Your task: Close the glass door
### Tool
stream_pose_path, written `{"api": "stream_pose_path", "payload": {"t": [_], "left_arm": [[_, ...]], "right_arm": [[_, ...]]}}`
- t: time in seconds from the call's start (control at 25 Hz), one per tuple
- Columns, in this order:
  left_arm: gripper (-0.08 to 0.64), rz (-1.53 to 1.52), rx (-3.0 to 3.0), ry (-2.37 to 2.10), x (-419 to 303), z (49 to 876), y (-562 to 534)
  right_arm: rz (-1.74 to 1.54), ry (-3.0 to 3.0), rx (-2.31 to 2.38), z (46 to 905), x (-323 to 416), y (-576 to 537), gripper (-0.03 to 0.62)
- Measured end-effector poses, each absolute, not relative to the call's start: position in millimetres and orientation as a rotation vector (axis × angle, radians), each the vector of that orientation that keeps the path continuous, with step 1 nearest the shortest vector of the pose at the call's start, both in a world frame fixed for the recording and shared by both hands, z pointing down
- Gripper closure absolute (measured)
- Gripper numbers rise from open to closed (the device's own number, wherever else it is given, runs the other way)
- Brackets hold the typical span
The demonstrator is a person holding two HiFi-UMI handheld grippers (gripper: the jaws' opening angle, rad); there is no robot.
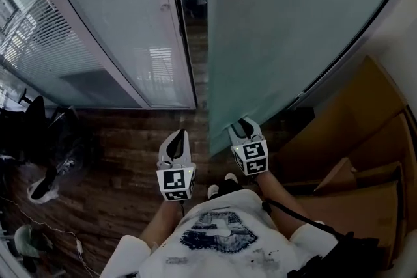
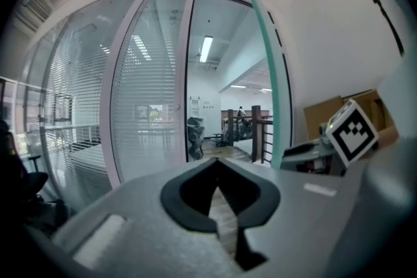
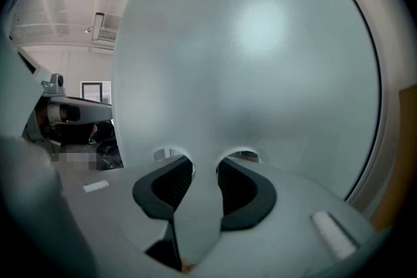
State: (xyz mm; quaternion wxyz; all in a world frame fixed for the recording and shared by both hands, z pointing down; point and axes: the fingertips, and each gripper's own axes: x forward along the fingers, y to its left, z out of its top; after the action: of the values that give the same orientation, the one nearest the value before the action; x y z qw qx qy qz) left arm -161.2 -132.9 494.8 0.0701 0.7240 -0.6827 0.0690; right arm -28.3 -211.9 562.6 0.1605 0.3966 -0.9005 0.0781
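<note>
The frosted glass door (image 1: pixel 293 29) stands swung open, its free edge toward the dark doorway gap (image 1: pixel 195 42). My right gripper (image 1: pixel 244 124) is low down against the door's face. In the right gripper view the door (image 3: pixel 247 62) fills the picture, and the right gripper (image 3: pixel 205 163) has its jaws apart with only frosted glass showing between them. My left gripper (image 1: pixel 177 135) hangs to the left of the door edge, over the wooden floor. In its own view the left gripper (image 2: pixel 217 163) is shut and empty, pointing through the doorway past the door's green edge (image 2: pixel 264 55).
A fixed glass wall with blinds (image 1: pixel 124 23) stands left of the doorway. Cardboard boxes (image 1: pixel 365 140) are stacked at the right. A dark chair and fan (image 1: pixel 39 133) and floor cables sit at the left. Beyond the doorway lies an office corridor (image 2: pixel 221 133).
</note>
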Motion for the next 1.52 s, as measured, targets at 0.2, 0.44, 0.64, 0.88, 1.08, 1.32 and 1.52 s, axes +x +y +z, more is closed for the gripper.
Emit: {"api": "stream_pose_path", "payload": {"t": [0.2, 0.44, 0.64, 0.88, 1.08, 1.32, 1.52], "left_arm": [[0.557, 0.214, 2.128, -2.089, -179, 498, -136], [0.557, 0.221, 2.076, -2.125, -203, 499, -147], [0.557, 0.235, 2.043, -2.135, -218, 505, -165], [0.557, 0.253, 2.028, -2.146, -230, 506, -196], [0.557, 0.265, 2.004, -2.166, -243, 507, -217], [0.557, 0.281, 1.965, -2.199, -254, 497, -243], [0.557, 0.289, 1.943, -2.212, -262, 501, -265]], "right_arm": [[0.223, -2.57, 1.128, 563, -40, -228, 0.465], [0.218, -2.573, 1.108, 562, -61, -251, 0.463], [0.206, -2.578, 1.104, 563, -78, -270, 0.463], [0.202, -2.565, 1.126, 562, -96, -296, 0.463], [0.202, -2.567, 1.159, 553, -115, -318, 0.463], [0.2, -2.568, 1.161, 549, -130, -345, 0.462], [0.198, -2.575, 1.148, 552, -143, -369, 0.462]]}}
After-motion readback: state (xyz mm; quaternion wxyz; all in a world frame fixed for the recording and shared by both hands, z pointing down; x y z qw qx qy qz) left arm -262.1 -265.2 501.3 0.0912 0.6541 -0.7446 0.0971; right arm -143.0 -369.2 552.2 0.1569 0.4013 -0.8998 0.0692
